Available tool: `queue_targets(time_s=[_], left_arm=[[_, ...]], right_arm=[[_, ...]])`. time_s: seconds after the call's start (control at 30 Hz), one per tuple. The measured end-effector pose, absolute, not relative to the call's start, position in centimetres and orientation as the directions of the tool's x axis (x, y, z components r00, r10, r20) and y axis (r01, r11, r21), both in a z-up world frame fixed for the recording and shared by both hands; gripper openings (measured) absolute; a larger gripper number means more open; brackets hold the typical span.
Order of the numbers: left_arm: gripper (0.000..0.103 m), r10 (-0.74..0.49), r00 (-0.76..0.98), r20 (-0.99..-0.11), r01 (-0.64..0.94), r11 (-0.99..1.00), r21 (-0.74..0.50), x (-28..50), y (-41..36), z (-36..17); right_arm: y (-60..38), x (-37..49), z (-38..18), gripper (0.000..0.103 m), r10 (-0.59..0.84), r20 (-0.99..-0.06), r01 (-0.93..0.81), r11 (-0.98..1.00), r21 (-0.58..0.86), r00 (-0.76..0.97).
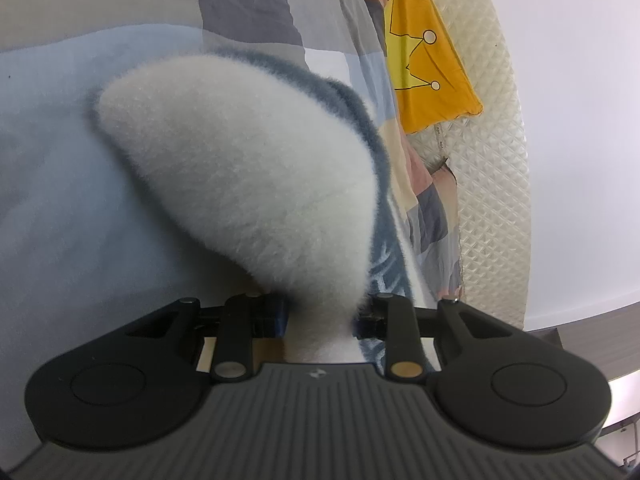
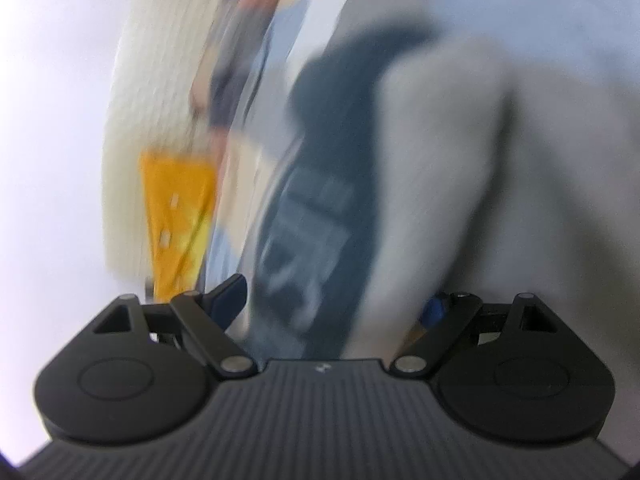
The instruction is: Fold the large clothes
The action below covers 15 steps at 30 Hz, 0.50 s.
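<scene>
While the left gripper (image 1: 320, 316) pinches the fleece garment (image 1: 248, 168), the right gripper (image 2: 336, 300) gapes wide around cloth at twelve o'clock, ready to clamp for the fold.

1. The right wrist view is smeared by motion blur throughout; the yellow cushion (image 2: 176, 216) and the patchwork bedding (image 2: 240, 80) show only as streaks.
2. The pale print on the dark panel of the fluffy garment (image 2: 308, 240) cannot be read.
3. The right gripper (image 2: 336, 304) has its right finger mostly covered by the garment, so contact there is perhaps unclear.
4. In the left wrist view, the left gripper (image 1: 324, 316) has its fingertips buried in the fluffy garment (image 1: 248, 168).
</scene>
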<state>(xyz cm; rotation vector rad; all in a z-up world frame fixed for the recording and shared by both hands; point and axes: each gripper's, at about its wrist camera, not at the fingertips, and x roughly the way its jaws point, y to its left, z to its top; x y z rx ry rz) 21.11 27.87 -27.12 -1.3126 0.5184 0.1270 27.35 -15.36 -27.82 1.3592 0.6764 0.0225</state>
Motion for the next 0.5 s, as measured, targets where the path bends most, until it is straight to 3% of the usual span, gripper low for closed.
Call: queue_targets(time_s=[0.13,0.27,0.37,0.5], left_arm=[[0.033,-0.198,0.879,-0.433,-0.374,0.276,-0.885,21.3,28.0,-27.1],[0.033,-0.203,0.876,-0.437,-0.376,0.279,-0.884,21.4,28.1,-27.2],[0.033,-0.206,0.877,-0.434,-0.373,0.278,-0.885,21.3,28.1,-27.2],[0.033,-0.208,0.876,-0.435,-0.372,0.283,-0.884,21.3,27.9,-26.7]], right_arm=[[-17.3,27.0,-28.9,0.089,0.385,-0.415,0.412,0.095,0.906,0.824],[-15.7,28.6,-29.4,0.088,0.444,-0.417,0.408,0.12,0.905,0.793],[-14.8,29.0,-29.9,0.081,0.48,-0.424,0.421,0.122,0.899,0.768],[-14.7,30.1,-29.1,0.064,0.465,-0.425,0.401,0.156,0.903,0.776]])
